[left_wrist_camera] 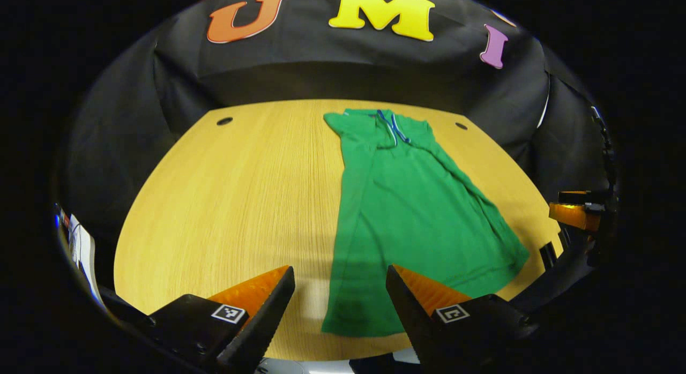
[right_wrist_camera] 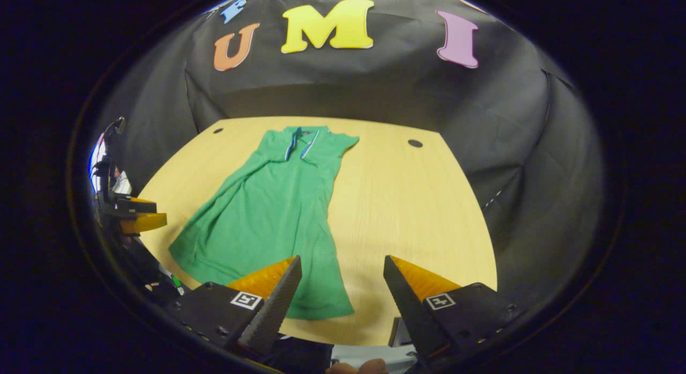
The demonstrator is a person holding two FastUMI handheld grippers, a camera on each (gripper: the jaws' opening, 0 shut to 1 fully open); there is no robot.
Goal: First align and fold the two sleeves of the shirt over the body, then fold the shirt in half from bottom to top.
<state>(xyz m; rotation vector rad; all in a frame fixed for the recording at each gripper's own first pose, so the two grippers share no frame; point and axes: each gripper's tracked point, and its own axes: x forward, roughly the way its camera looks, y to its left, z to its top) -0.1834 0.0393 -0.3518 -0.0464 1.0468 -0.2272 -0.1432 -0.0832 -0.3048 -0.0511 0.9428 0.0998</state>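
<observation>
Shirt (left_wrist_camera: 407,213) flat on bench (left_wrist_camera: 241,202), sleeves folded in, collar far, hem near. Left tool (left_wrist_camera: 340,296) and right tool (right_wrist_camera: 343,285) wide open, empty, above hem corners. Risk: uneven pinches skew fold; thin fabric slips, sleeves spill out.

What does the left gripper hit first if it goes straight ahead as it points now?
Likely the green shirt: its bottom hem lies between the open left gripper fingers on the wooden table. Height above the cloth is unclear.
</observation>
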